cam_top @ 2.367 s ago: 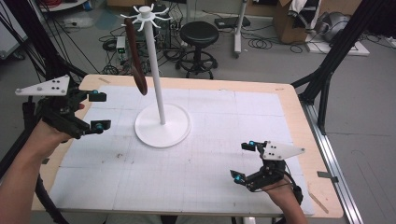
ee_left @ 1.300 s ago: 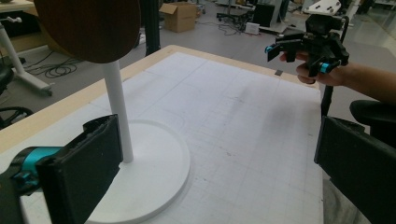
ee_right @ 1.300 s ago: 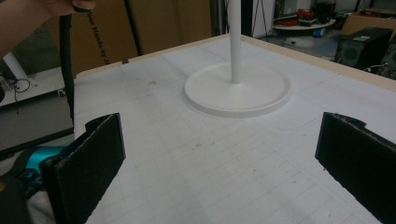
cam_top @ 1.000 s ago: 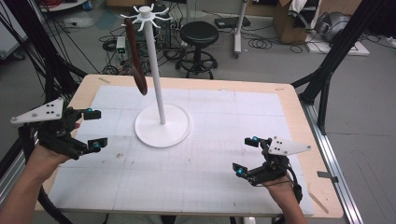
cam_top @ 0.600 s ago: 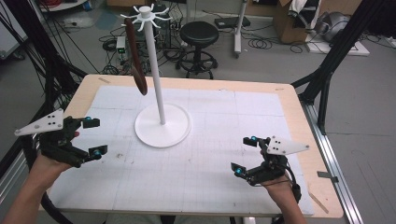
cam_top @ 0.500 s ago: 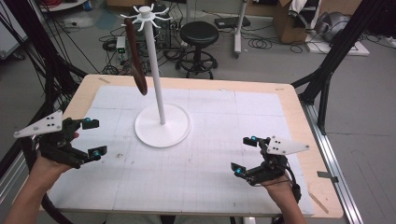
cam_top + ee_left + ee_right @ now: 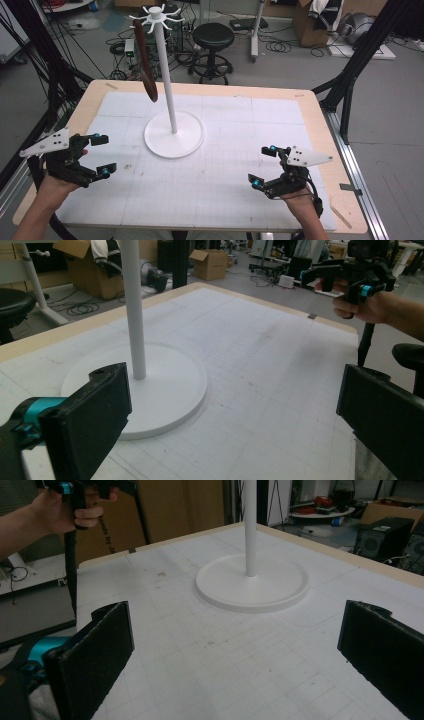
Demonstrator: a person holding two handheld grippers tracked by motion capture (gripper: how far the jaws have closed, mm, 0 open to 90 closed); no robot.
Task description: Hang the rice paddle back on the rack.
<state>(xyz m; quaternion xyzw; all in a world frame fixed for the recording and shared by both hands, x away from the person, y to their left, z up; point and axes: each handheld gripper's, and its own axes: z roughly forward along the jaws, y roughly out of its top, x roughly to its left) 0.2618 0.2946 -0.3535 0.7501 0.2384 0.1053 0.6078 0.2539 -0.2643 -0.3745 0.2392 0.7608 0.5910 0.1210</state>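
Observation:
A white stand [image 7: 173, 135] with a round base and a tall pole rises from the middle of the table; a dark brown strap-like piece [image 7: 144, 60] hangs from its spoked top. My left gripper [image 7: 102, 155] hovers open at the table's left edge, nothing between its jaws. My right gripper [image 7: 263, 167] hovers open at the front right, also holding nothing. The stand's base [image 7: 150, 385] lies ahead of the left gripper [image 7: 230, 410], with the other hand's gripper [image 7: 350, 275] beyond. The right gripper [image 7: 235, 655] looks at the same base [image 7: 251, 582].
The table has a white gridded mat [image 7: 215, 165] with a wooden border [image 7: 320, 125]. Black frame legs [image 7: 350, 65] stand at the right, a black stool [image 7: 213, 37] and cables behind the table. Cardboard boxes [image 7: 210, 262] lie on the floor.
My left gripper has come down and back toward the table's near left edge, away from the stand. The right gripper has barely shifted. Both stayed open.

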